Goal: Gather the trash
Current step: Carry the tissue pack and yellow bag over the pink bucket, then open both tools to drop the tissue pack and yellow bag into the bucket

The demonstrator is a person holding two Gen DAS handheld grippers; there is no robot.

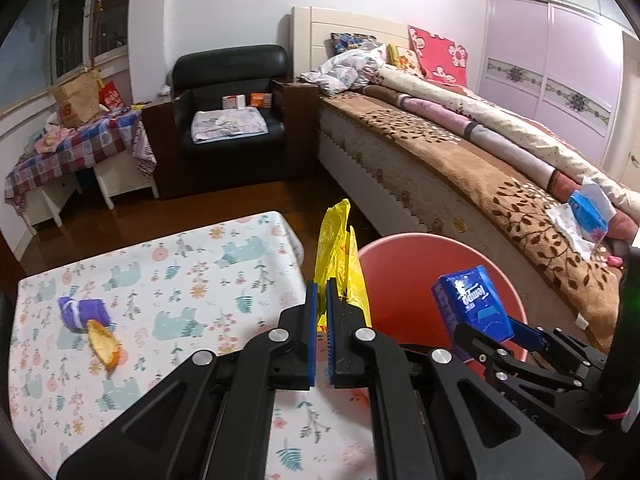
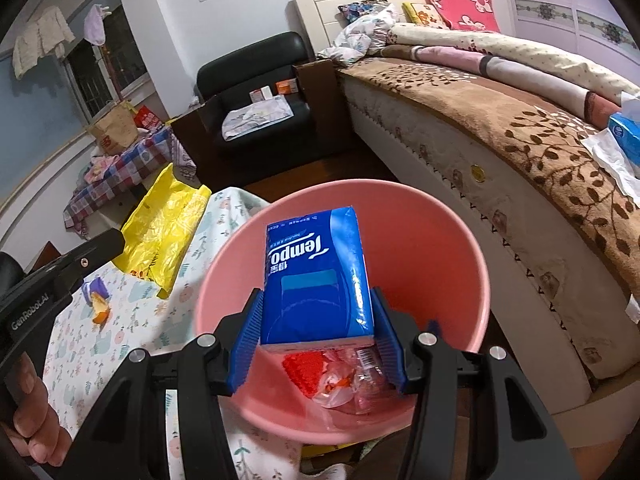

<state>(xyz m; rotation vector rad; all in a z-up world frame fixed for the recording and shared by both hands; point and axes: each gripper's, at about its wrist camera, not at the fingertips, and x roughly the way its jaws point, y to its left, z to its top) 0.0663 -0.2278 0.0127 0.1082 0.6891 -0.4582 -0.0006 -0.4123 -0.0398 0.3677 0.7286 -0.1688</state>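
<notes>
My right gripper is shut on a blue Tempo tissue pack, held tilted over the open pink bin. Red scraps and clear wrappers lie at the bin's bottom. In the left wrist view the same pack hangs in the right gripper over the bin. My left gripper is shut on a crumpled yellow plastic bag, just left of the bin's rim. A purple wrapper and an orange peel lie on the floral-cloth table.
A bed with a brown leaf blanket runs along the right, and another blue tissue pack and loose tissues lie on it. A black armchair and a checked-cloth side table stand at the back. A hand grips the left tool.
</notes>
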